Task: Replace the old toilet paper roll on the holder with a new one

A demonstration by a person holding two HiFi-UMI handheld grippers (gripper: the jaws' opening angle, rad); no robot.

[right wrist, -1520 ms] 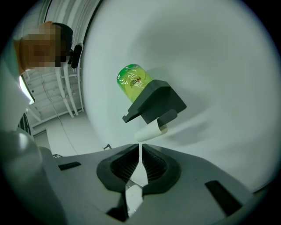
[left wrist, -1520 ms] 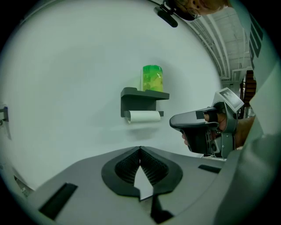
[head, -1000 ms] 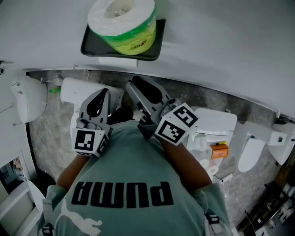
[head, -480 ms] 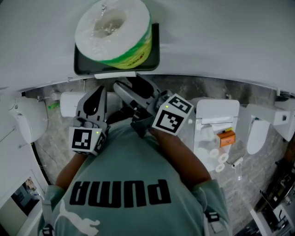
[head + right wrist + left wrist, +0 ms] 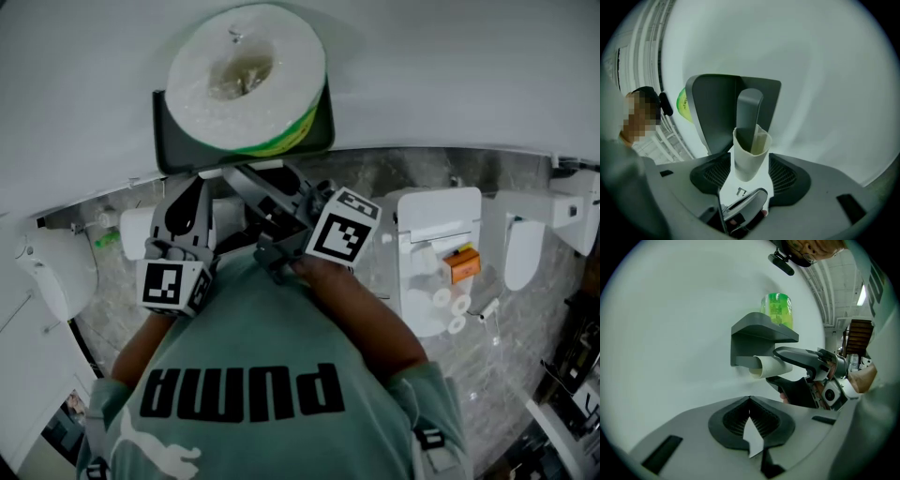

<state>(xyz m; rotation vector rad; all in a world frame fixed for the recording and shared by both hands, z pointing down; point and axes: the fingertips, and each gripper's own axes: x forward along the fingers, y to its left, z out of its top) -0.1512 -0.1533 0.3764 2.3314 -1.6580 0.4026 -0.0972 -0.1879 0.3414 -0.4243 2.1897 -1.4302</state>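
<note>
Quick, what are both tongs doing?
Left tongs: closed, seemingly pinching a white paper scrap.
Right tongs: just opened, apart around the old cardboard tube, not squeezing it.

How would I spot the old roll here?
On the white wall hangs a dark grey holder carrying a full green-wrapped roll on top. Underneath, on its arm, sits the old roll: a bare pale cardboard tube, no paper left.

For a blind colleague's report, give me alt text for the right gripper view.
An empty cardboard tube sits around the arm of the grey holder, between the right gripper's jaws, which have just opened. A green-wrapped roll shows at the holder's left edge.
</note>
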